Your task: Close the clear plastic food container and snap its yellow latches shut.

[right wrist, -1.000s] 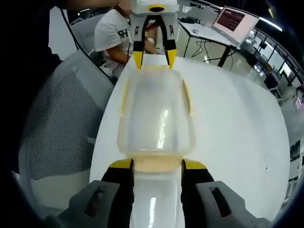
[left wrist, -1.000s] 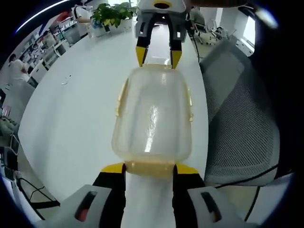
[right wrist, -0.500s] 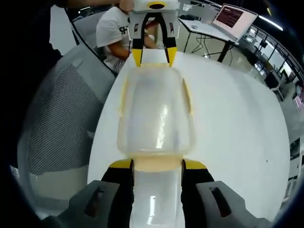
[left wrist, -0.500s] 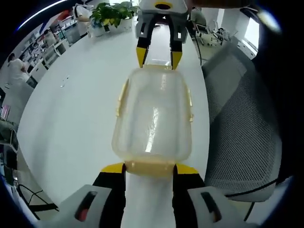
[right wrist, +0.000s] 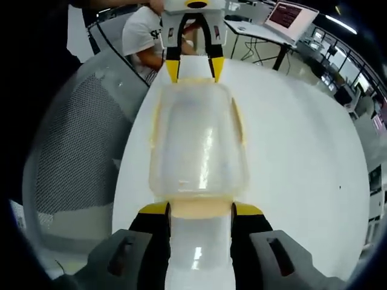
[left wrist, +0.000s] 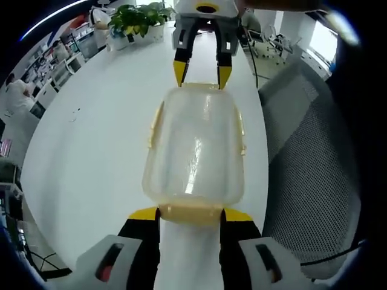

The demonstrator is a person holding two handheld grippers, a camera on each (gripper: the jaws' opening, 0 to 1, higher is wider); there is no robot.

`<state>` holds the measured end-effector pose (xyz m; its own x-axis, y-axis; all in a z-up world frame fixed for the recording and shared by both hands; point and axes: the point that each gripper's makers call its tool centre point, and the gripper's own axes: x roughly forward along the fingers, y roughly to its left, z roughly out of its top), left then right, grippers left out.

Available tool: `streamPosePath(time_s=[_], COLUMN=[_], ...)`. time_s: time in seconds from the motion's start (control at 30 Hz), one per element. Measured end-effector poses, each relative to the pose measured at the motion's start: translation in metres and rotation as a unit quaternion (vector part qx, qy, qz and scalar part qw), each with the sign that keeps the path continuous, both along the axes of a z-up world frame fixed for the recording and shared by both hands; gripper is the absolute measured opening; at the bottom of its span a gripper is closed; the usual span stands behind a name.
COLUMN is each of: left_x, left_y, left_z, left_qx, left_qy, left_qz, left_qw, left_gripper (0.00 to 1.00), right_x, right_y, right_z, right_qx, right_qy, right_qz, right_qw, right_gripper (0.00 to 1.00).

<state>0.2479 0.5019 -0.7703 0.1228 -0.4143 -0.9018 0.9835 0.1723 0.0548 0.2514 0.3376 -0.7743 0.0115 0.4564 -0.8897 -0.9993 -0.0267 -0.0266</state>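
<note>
The clear plastic container [left wrist: 193, 151] with its lid on is held lengthwise between both grippers over the white table [left wrist: 91, 139]. My left gripper [left wrist: 190, 214] is shut on the near yellow end latch [left wrist: 190, 211]. My right gripper [left wrist: 202, 72] grips the far end. Yellow side latches [left wrist: 156, 121] run along both long edges. In the right gripper view the container [right wrist: 198, 145] stretches from my right gripper [right wrist: 199, 210], shut on a pale yellow end latch [right wrist: 199, 208], to my left gripper [right wrist: 191, 69] at the far end.
A grey mesh chair [left wrist: 308, 151] stands beside the table's edge, also seen as the chair [right wrist: 78, 151] in the right gripper view. Potted plants [left wrist: 136, 18] sit at the table's far end. A person in a white shirt [right wrist: 142, 36] and a laptop [right wrist: 293, 15] lie beyond.
The background has slid a little in both views while the container and grippers keep the same places, so the cameras moved with the held container. Both grips are unchanged.
</note>
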Motion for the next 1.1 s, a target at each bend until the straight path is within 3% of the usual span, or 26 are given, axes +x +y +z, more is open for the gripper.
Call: streamPosePath(time_s=[0.23, 1.1], left_x=[0.0, 0.011], left_y=[-0.025, -0.095], left_z=[-0.002, -0.008], left_qx=[-0.022, -0.034], left_qy=[0.006, 0.0], left_qz=[-0.001, -0.022], left_qw=[0.9997, 0.9992], left_gripper=[0.32, 0.32], right_x=[0.0, 0.008], right_y=[-0.025, -0.095], right_z=[-0.001, -0.004], right_qx=[-0.004, -0.051], right_qy=[0.0, -0.011], right_qz=[0.0, -0.009], right_qw=[1.0, 0.9986], right_gripper=[0.35, 0.35])
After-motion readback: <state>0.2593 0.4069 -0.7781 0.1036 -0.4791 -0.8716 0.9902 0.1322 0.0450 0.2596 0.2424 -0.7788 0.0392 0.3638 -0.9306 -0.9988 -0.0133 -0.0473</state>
